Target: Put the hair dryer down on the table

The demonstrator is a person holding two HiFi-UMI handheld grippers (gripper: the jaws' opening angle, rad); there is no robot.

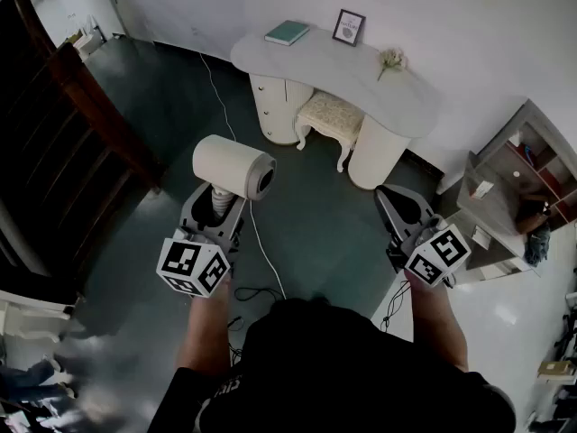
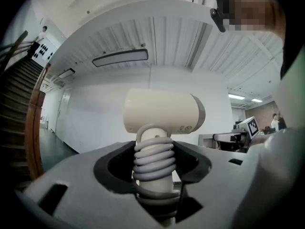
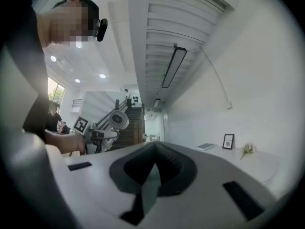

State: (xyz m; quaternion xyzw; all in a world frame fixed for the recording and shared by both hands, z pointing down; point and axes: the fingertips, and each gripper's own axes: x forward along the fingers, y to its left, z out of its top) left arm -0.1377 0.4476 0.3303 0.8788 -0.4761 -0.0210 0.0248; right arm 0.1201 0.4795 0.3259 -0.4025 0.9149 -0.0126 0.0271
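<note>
A cream hair dryer [image 1: 233,165] stands upright in my left gripper [image 1: 216,207], its barrel pointing right. The jaws are shut on its handle, which has grey cord wound round it. In the left gripper view the hair dryer [image 2: 162,111] rises straight out of the left gripper [image 2: 153,175], with the wound cord between the jaws. My right gripper [image 1: 397,207] is held at the same height to the right, shut and empty; the right gripper view shows the right gripper [image 3: 152,175] with only a thin slit between its jaws. The white curved table [image 1: 361,70] stands well ahead against the wall.
On the table lie a teal book [image 1: 288,32], a framed picture [image 1: 348,27] and a small flower sprig [image 1: 390,59]. A cushioned stool [image 1: 330,115] is tucked under it. A white cable [image 1: 257,242] trails over the dark floor. A wooden stair rail [image 1: 90,97] runs at left, and a shelf unit [image 1: 532,170] stands at right.
</note>
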